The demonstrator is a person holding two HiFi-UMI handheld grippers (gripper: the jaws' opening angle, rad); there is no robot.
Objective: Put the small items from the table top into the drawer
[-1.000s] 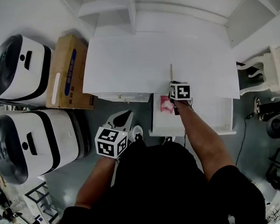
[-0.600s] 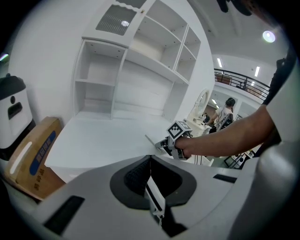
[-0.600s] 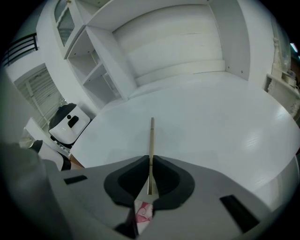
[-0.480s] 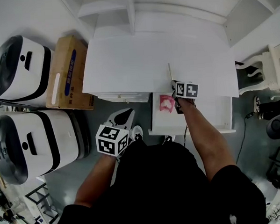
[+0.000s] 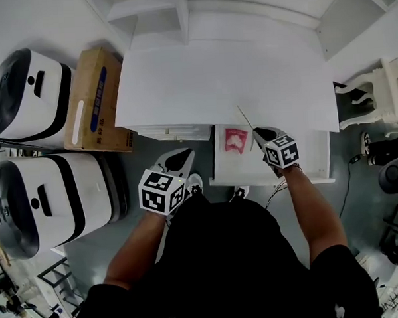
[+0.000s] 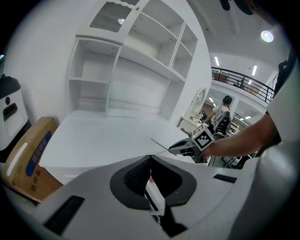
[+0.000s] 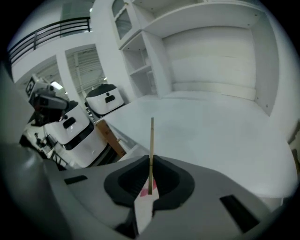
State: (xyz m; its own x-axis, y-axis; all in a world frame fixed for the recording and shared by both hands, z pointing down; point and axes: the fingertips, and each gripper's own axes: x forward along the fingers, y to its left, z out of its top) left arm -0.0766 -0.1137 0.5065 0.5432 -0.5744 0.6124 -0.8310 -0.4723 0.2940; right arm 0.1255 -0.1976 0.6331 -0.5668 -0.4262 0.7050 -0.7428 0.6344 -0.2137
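The right gripper [image 5: 256, 132] has its fingers pressed shut on a thin wooden stick [image 5: 245, 117]; in the right gripper view the stick [image 7: 151, 140] is pinched near its lower end between the two fingers and stands straight out beyond their tips, so most of its length lies ahead of them; from the head view its free end reaches past the fingertips over the front edge of the white tabletop [image 5: 208, 81]; whether it touches the tabletop cannot be told; the fingers themselves hang over the open drawer [image 5: 305, 157], which juts out from under the tabletop; a pink item [image 5: 236, 139] lies in the drawer just to the left of the fingers, and a patch of pink shows below the fingers in the right gripper view

The left gripper [image 5: 181, 157] is well apart to the left, off the drawer and short of the tabletop's edge; its fingers [image 6: 140, 176] are closed together with nothing between them, and they point toward the tabletop
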